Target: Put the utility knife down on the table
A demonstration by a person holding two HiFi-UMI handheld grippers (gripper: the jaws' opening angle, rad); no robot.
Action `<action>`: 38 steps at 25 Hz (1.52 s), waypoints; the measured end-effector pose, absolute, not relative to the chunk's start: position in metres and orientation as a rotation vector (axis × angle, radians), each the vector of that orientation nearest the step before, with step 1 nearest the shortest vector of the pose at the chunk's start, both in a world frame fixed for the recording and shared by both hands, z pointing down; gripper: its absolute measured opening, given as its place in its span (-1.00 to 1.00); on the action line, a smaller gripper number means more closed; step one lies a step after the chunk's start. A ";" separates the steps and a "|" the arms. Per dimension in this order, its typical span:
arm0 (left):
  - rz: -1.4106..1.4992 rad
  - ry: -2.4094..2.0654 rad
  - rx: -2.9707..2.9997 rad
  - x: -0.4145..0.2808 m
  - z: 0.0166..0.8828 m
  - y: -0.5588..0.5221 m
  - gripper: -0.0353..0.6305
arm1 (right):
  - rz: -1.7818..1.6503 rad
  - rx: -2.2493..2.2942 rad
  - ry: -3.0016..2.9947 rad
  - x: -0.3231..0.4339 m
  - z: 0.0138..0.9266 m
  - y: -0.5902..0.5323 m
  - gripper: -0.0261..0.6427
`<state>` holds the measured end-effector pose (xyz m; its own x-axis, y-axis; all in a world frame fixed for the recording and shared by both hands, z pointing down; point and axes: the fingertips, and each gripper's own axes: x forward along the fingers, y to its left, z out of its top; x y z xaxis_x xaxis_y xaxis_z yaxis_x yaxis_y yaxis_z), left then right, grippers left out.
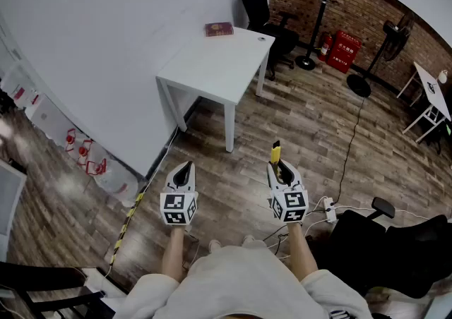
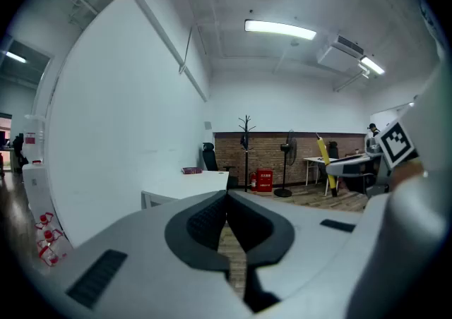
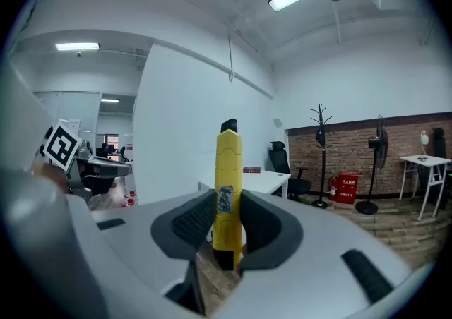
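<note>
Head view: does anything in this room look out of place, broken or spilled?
Nothing looks broken or spilled. The one oddity is a yellow utility knife clamped in the right claw in mid-air, well short of the white table. A power strip lies loose on the floor.

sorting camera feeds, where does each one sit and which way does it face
Head view: on the head, facing steeply down; floor, table, forearms, left gripper, right gripper.
Left gripper view: on that gripper, facing the table; own jaws shut, empty.
Right gripper view: on that gripper, facing the table; jaws shut on knife.
Shared: the table, in all three.
</note>
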<state>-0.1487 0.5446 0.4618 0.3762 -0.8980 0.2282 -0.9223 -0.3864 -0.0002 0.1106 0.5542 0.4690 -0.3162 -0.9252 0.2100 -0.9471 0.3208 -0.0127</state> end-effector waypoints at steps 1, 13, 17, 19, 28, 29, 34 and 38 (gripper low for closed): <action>0.288 -1.664 2.497 -0.147 0.462 0.545 -0.88 | 0.198 1.728 -2.417 0.112 0.469 0.554 -0.60; 0.301 -1.674 2.492 -0.127 0.467 0.544 -0.88 | 0.198 1.712 -2.431 0.131 0.474 0.552 -0.60; 0.312 -1.694 2.477 -0.117 0.469 0.543 -0.88 | 0.207 1.691 -2.454 0.140 0.477 0.549 -0.60; 0.314 -1.706 2.465 -0.112 0.471 0.543 -0.88 | 0.209 1.673 -2.464 0.144 0.480 0.546 -0.60; 0.335 -1.753 2.434 -0.082 0.477 0.536 -0.88 | 0.202 1.604 -2.506 0.170 0.486 0.526 -0.60; 0.339 -1.757 2.426 -0.082 0.479 0.534 -0.88 | 0.208 1.599 -2.507 0.171 0.487 0.523 -0.60; 0.343 -1.776 2.396 -0.085 0.488 0.519 -0.88 | 0.224 1.571 -2.515 0.169 0.496 0.502 -0.60; 0.335 -1.773 2.387 -0.092 0.495 0.491 -0.88 | 0.221 1.554 -2.517 0.159 0.500 0.475 -0.60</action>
